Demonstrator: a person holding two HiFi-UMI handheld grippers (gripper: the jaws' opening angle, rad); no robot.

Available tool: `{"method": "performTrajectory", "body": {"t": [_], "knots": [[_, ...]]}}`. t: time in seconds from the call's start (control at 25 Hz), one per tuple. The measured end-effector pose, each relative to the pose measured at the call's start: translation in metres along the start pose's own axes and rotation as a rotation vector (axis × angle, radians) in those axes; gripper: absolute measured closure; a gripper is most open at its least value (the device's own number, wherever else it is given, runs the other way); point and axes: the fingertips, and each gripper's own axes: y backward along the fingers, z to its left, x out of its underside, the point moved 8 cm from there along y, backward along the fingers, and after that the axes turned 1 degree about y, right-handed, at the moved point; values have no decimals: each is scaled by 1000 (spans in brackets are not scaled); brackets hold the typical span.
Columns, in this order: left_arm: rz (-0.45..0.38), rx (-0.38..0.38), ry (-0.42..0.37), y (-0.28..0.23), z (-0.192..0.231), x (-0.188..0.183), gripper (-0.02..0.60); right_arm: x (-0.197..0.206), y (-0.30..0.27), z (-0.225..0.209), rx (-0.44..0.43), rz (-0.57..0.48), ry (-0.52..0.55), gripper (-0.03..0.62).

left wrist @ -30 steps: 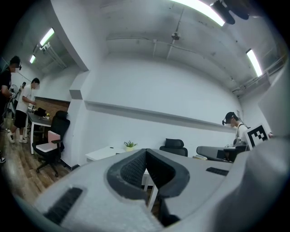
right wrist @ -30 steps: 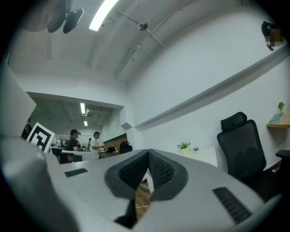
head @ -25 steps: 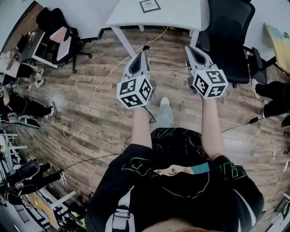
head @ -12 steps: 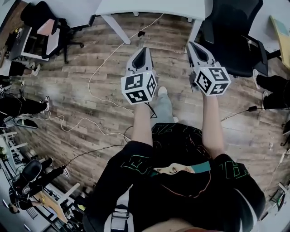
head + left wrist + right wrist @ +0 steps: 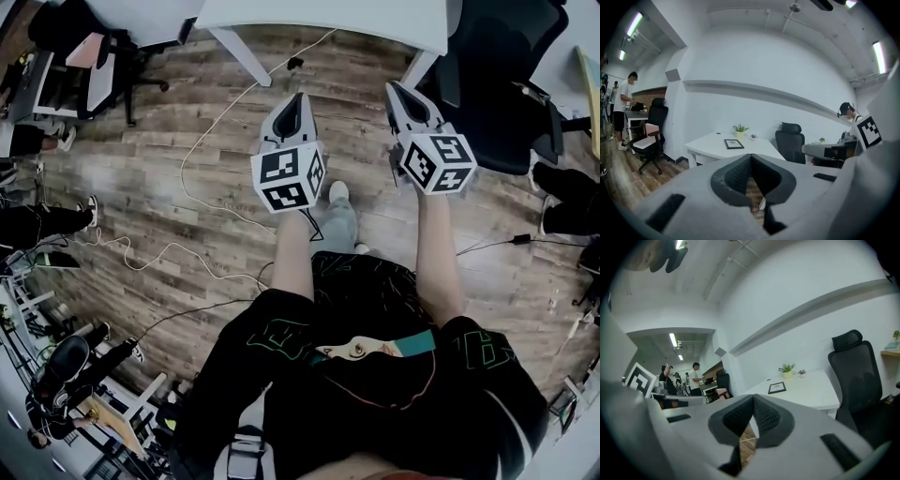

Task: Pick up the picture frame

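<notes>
A small black picture frame (image 5: 734, 144) lies flat on a white table (image 5: 708, 145) ahead of me; the right gripper view shows the picture frame (image 5: 777, 387) on that white table (image 5: 806, 394) too. In the head view only the table's near edge (image 5: 328, 17) shows and the frame is out of sight. My left gripper (image 5: 293, 97) and right gripper (image 5: 394, 90) are held side by side over the wood floor, short of the table. Both are shut with nothing between the jaws, left gripper (image 5: 751, 157) and right gripper (image 5: 753, 398) alike.
A black office chair (image 5: 502, 84) stands right of the table, close to my right gripper. A white cable (image 5: 202, 155) trails over the wood floor. Two small potted plants (image 5: 739, 130) sit at the table's back. More desks, chairs and people are at the left (image 5: 37, 220).
The table has slid toward the top edge of the head view and its frame has left that view. Both grippers stayed shut and side by side.
</notes>
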Motion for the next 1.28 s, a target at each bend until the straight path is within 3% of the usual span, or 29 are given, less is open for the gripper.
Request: {"method": "performTrajectory", "body": {"t": [0.48, 0.72, 0.84, 1.04, 1.28], "knots": [[-98, 5, 46, -62, 55, -49, 575, -61, -81, -1, 11, -22, 136, 594], [-120, -31, 62, -85, 95, -74, 575, -83, -122, 1, 12, -46, 184, 591], [-127, -24, 50, -94, 102, -82, 575, -95, -133, 1, 51, -78, 225, 589], [-139, -12, -5, -104, 111, -95, 575, -104, -150, 8, 45, -88, 258, 589], [-162, 51, 15, -113, 109, -106, 575, -122, -156, 1, 52, -121, 264, 589]]}}
